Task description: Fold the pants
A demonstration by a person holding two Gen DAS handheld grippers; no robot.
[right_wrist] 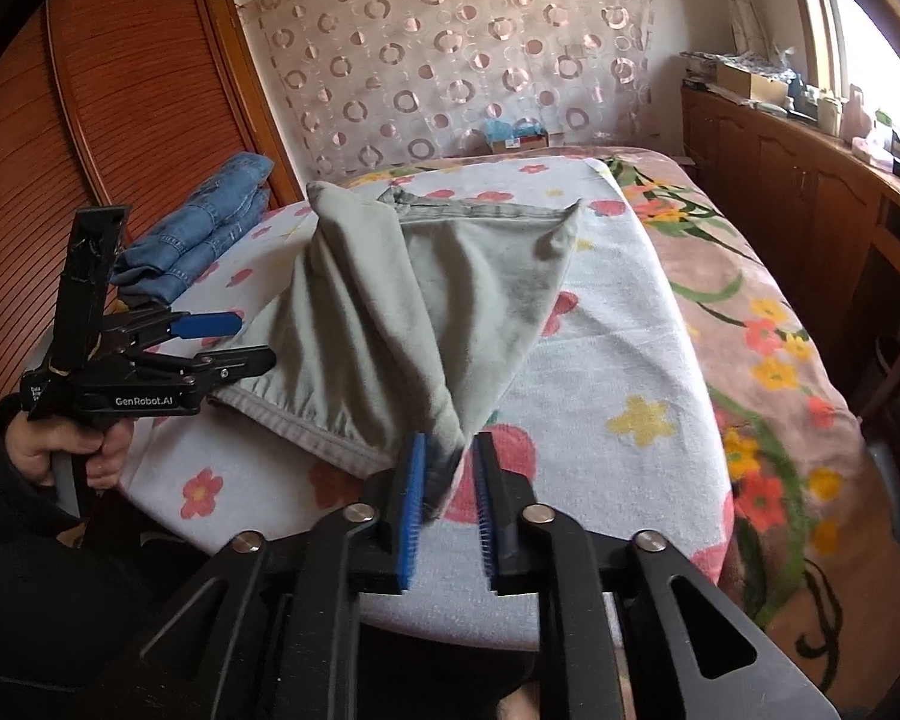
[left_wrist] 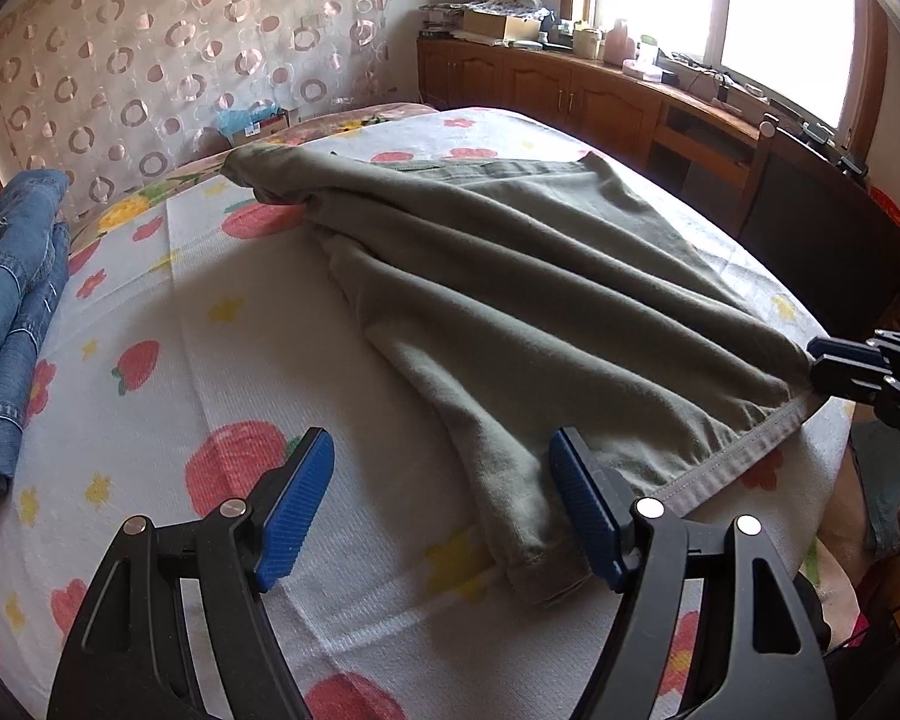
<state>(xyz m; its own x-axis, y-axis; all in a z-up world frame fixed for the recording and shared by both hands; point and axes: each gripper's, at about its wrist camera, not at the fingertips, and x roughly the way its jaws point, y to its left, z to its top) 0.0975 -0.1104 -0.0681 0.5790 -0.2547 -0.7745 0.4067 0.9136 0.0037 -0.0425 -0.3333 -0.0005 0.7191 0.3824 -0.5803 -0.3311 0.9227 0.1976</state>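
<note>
Sunlit bedroom, with one bed (right_wrist: 768, 324) under a strawberry-print towel (left_wrist: 168, 324). One pair of green pants (left_wrist: 510, 300) lies rumpled across its middle, hem toward six o'clock; judging by the loose ridges, folding has barely begun. One folded pair of jeans (left_wrist: 12, 300) waits at nine o'clock. Left claw (left_wrist: 441, 516) hangs released over the hem. Right claw (right_wrist: 447, 504) stands slightly parted, a cloth corner between its pads, apparently unpinched.

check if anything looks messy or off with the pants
The olive pants lie bunched in diagonal ridges on the flowered towel, not flat. One corner hangs lifted between the right gripper jaws.
</note>
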